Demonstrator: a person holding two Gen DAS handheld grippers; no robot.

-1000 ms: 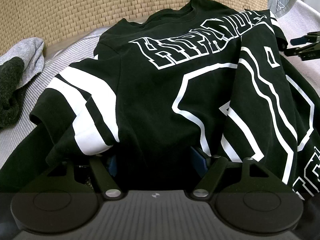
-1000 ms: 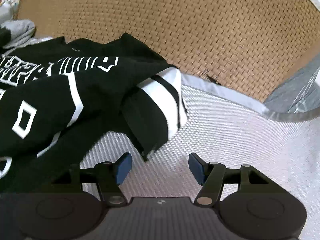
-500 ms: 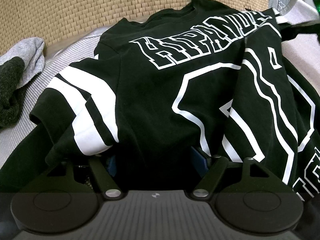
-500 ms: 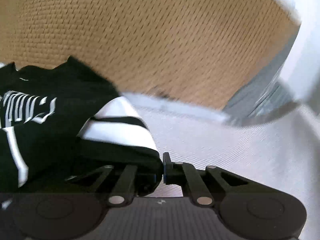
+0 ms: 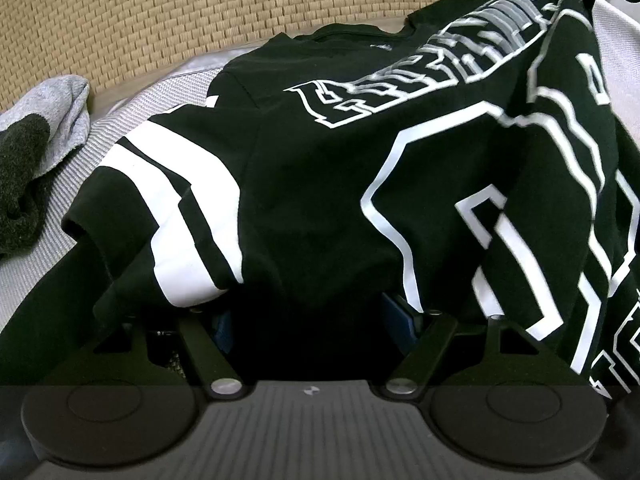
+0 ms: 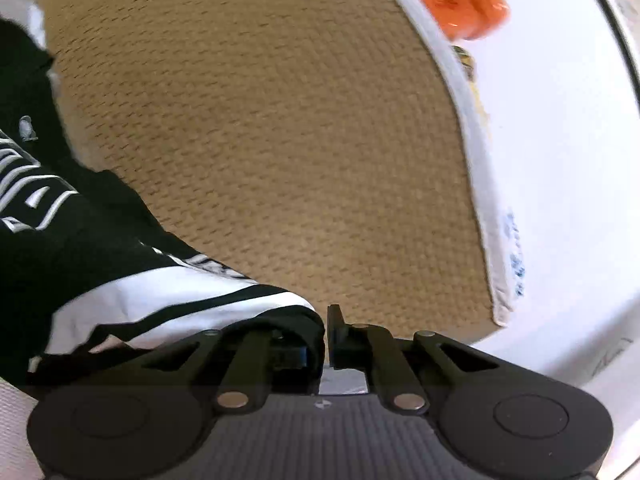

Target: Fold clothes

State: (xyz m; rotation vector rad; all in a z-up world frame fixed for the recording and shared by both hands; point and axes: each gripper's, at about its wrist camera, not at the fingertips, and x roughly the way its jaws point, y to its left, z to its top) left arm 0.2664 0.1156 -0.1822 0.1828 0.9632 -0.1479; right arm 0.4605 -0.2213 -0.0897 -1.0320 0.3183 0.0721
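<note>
We see a black T-shirt (image 5: 320,184) with white lettering and white-striped sleeves, its right side raised, its left sleeve (image 5: 176,216) drooping.

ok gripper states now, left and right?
Left gripper: open, black shirt draped over its fingers.
Right gripper: shut on the shirt's striped sleeve.

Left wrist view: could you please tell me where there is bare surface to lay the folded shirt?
Only a grey mesh strip between the grey garment and the black shirt sleeve is bare. Centre and right are crowded by the shirt.
</note>
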